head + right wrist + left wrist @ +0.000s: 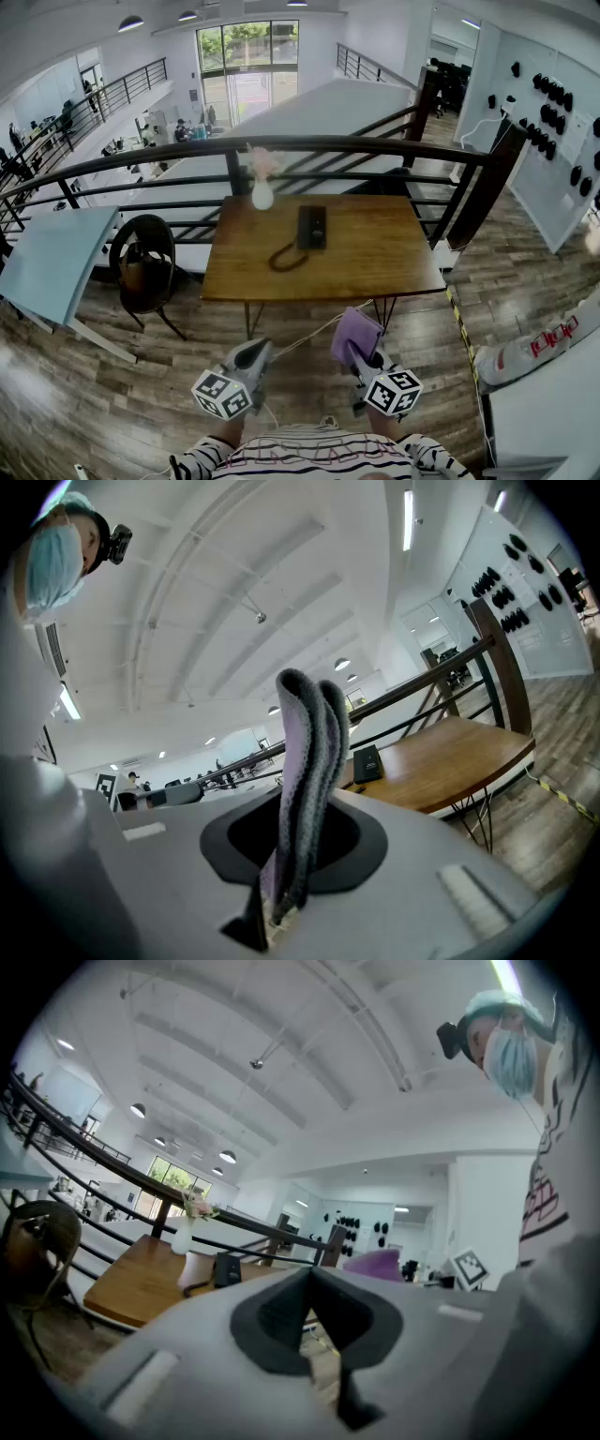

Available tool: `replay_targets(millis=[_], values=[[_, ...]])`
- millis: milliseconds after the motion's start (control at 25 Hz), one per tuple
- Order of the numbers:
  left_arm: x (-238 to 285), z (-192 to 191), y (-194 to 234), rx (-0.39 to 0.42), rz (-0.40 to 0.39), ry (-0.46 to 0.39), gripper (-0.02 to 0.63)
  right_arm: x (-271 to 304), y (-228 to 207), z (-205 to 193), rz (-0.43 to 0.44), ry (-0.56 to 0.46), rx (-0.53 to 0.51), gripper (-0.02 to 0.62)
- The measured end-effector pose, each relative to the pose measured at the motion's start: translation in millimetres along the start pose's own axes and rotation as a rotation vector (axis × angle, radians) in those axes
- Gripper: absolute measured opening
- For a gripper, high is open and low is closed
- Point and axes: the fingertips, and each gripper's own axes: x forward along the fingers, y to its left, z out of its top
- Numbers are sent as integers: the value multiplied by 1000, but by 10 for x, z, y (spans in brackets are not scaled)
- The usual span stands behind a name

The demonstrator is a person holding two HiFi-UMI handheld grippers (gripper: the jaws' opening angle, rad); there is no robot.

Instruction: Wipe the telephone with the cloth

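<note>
A black telephone (311,227) lies near the back of the wooden table (375,262), its cord (283,257) curling toward the front left. In the left gripper view the telephone (226,1268) shows far off; in the right gripper view the telephone (367,763) lies on the table too. My right gripper (355,349) is shut on a folded purple cloth (354,334), held in front of the table's near edge. The cloth (307,789) stands up between the jaws. My left gripper (251,356) is shut and empty, beside it on the left.
A white vase with pink flowers (262,187) stands at the table's back left. A dark metal railing (281,146) runs behind the table. A black chair (142,264) and a pale blue table (52,262) stand at left. A white board with black knobs (553,122) is at right.
</note>
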Motion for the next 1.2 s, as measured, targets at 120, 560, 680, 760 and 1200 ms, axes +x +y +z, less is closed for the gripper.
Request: replay_targets(millis=[120, 560, 680, 760, 1200], values=[[176, 7, -25, 0, 0, -2, 0, 15, -150, 68, 8, 5, 4, 51], [983, -247, -302, -5, 45, 6, 0, -30, -945, 280, 77, 64, 35, 51], [1094, -331, -287, -14, 59, -6, 0, 24, -1093, 284, 93, 91, 21, 52], [1150, -359, -272, -34, 64, -16, 0, 94, -1159, 309, 99, 103, 22, 51], [1539, -166, 538, -78, 53, 0, 0, 922, -1270, 411, 73, 110, 54, 51]])
